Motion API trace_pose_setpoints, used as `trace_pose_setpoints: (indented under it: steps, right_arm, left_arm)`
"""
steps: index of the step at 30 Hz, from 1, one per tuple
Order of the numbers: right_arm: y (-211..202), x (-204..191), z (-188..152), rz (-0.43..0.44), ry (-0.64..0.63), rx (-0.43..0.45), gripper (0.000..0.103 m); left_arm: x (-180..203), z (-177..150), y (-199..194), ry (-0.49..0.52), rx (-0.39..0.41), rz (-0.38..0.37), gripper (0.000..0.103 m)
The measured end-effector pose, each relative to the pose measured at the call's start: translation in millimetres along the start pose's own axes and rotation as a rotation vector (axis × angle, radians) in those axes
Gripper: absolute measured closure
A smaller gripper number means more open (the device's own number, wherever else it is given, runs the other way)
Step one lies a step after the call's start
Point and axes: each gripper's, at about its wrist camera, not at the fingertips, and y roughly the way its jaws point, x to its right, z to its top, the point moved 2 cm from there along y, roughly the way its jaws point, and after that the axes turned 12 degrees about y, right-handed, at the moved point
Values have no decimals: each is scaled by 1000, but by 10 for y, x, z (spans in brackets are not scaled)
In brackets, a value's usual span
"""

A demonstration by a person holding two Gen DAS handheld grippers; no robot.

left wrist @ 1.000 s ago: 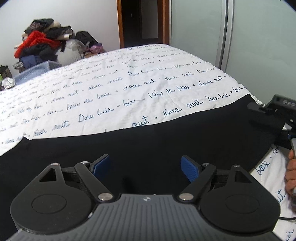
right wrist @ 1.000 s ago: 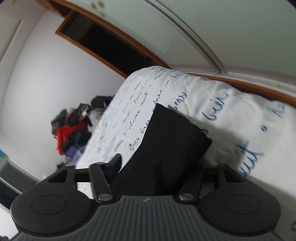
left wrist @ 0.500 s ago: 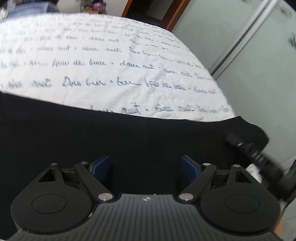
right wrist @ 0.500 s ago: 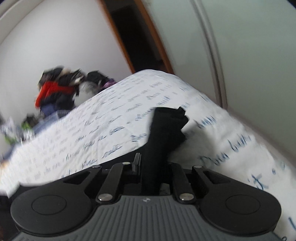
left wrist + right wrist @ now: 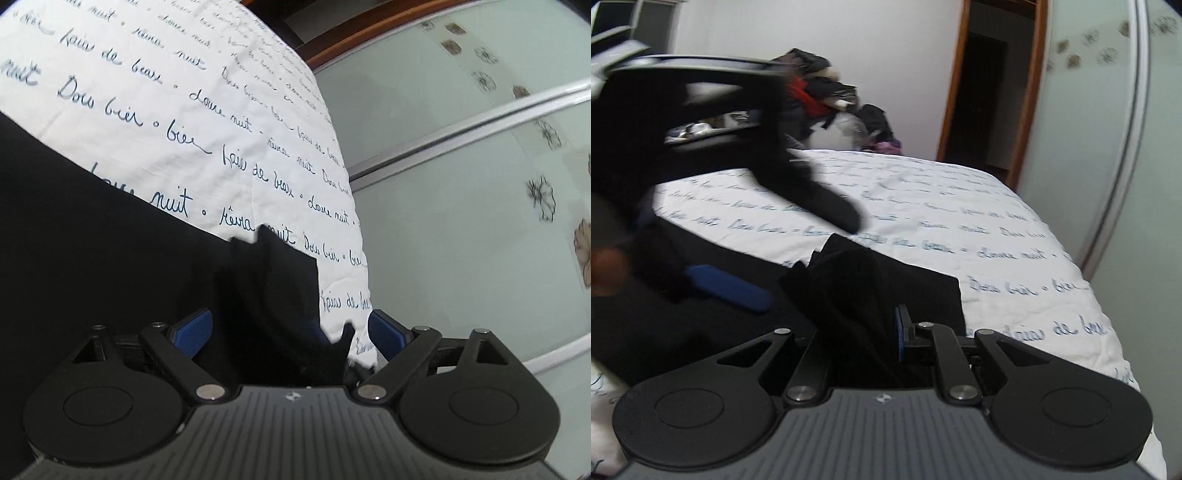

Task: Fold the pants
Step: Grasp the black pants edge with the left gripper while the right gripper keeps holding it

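Black pants [image 5: 92, 240] lie across a white bed cover with blue script [image 5: 221, 110]. Their bunched end [image 5: 277, 288] sits between the jaws of my left gripper [image 5: 290, 328], which are wide and opening; its blue pads [image 5: 192, 328] do not press the cloth. In the right wrist view my right gripper [image 5: 871, 332] is shut on the raised end of the black pants [image 5: 857, 280], with one blue pad [image 5: 899, 338] showing against the fabric. The other gripper is a blur at upper left, with its blue pad [image 5: 727, 288] just left of the held fold.
The bed's right edge [image 5: 354, 229] drops off beside a frosted sliding door with flower marks [image 5: 480, 184]. A pile of clothes [image 5: 827, 96] and a dark doorway [image 5: 990, 92] lie beyond the bed's far side. A hand [image 5: 602, 266] shows at the left edge.
My right gripper closed on the pants' end, rolled upright and lifted it leftward. My left gripper rolled and swung toward that end, its jaws widening, and now appears in the right wrist view.
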Motion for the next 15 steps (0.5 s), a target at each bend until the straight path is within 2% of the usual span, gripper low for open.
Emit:
trace_pose_setpoints:
  steps: [5,9,12,15]
  right_arm:
    - [-60,-203,-82,5,-105,29,91]
    - [-48,-321,-157,-15,-183,20,91]
    - [-2,-351,-208,-30,-213,-5,90]
    - [27,-349,-224,-60,-226,-23,78]
  left_arm:
    - [-116,15,117,-90,-21,-22,15]
    - [-161,32,113,-83,-14,0,23]
    - [-192,45,158,-66,-34,18,24]
    - [-205,15,191,-46,-44,30,25]
